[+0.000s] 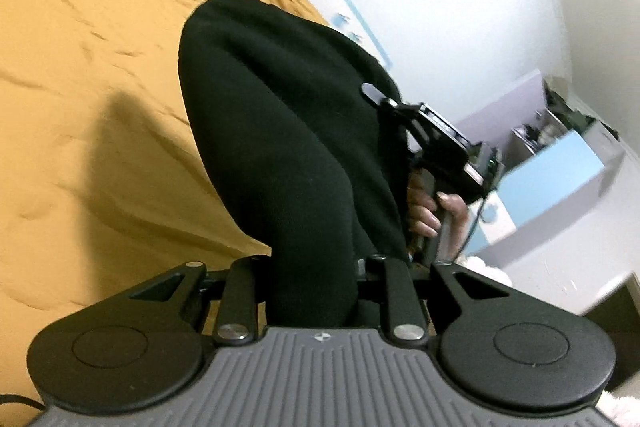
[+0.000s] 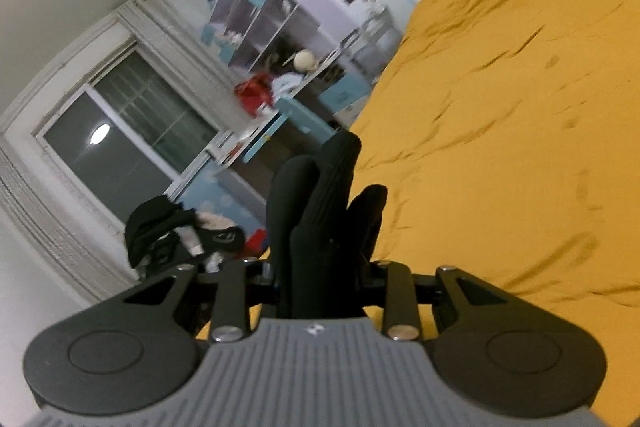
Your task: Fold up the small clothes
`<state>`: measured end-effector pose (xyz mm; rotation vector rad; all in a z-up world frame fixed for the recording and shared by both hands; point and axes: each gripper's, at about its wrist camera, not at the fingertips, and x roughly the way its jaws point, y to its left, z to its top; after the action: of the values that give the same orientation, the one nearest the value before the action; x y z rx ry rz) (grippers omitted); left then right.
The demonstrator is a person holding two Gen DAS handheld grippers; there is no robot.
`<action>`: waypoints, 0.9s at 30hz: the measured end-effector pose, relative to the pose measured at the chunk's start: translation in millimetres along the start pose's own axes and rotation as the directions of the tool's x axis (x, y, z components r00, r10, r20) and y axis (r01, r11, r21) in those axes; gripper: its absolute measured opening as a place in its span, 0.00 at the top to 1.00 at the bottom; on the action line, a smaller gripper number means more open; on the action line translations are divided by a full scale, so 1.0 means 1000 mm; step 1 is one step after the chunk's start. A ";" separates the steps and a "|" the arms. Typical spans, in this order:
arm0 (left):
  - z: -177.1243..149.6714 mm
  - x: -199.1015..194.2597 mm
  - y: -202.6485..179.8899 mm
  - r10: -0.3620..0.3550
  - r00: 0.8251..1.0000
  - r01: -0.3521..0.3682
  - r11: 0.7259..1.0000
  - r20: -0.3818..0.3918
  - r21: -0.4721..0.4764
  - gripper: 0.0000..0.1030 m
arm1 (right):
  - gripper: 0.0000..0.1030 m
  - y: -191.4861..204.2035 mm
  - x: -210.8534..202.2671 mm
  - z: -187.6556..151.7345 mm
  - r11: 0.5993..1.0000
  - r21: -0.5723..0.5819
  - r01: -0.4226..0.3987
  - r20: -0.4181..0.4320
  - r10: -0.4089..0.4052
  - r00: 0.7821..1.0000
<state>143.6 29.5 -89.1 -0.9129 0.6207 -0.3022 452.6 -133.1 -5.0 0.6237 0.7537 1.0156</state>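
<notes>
Mustard-yellow bedding is spreading wrinkled under both cameras, with a wall of posters, shelves and a dark window behind it. Over it a black garment is hanging in the air, stretched between two hand-held tools. Left gripper is clamping one end of the cloth, which is bunching thickly between its fingers and running forward to the far tool, where a person's hand is gripping the handle. Right gripper is pinching the other end, ribbed folds of the same black cloth sticking up past its fingers. A pile of dark clothes is waiting near the edge of the bed. Both views are smeared, so the hands are probably travelling fast, and that is the risk: each grip is holding a crumpled wad rather than a clean edge, so a quick swing could be pulling layers loose, dropping one end, or laying the piece down twisted and spoiling the fold.
</notes>
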 end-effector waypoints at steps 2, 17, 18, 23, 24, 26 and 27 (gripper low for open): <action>-0.001 0.017 0.015 0.036 0.999 -0.036 0.999 -0.005 -0.030 0.75 | 0.75 -0.009 0.044 -0.003 1.000 0.016 -0.011 -0.040 0.012 0.999; -0.022 0.056 0.140 0.127 0.977 -0.151 0.980 -0.174 -0.133 0.81 | 0.56 -0.135 0.178 -0.064 0.965 0.087 0.248 -0.262 -0.218 0.940; -0.020 0.054 0.138 0.133 0.974 -0.158 0.979 -0.181 -0.130 0.80 | 0.55 -0.127 0.169 -0.060 0.959 0.059 0.278 -0.253 -0.255 0.933; -0.016 0.013 0.112 0.224 0.967 -0.236 0.967 -0.118 -0.099 0.80 | 0.64 -0.079 0.092 -0.053 0.940 -0.051 0.338 -0.140 -0.342 0.929; -0.016 0.011 0.102 0.241 0.966 -0.250 0.964 -0.095 -0.090 0.81 | 0.64 -0.063 0.073 -0.059 0.949 -0.091 0.302 -0.129 -0.312 0.941; -0.016 -0.001 0.090 0.249 0.967 -0.251 0.966 -0.046 -0.058 0.81 | 0.65 -0.029 0.036 -0.080 0.958 -0.155 0.243 -0.128 -0.264 0.956; -0.013 0.000 0.083 0.241 0.970 -0.241 0.970 -0.025 -0.037 0.81 | 0.66 -0.015 0.021 -0.094 0.961 -0.171 0.217 -0.136 -0.241 0.961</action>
<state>133.9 69.8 -162.6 -0.8627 0.7509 -0.0812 392.2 -109.2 -78.3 0.3155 0.8546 0.9038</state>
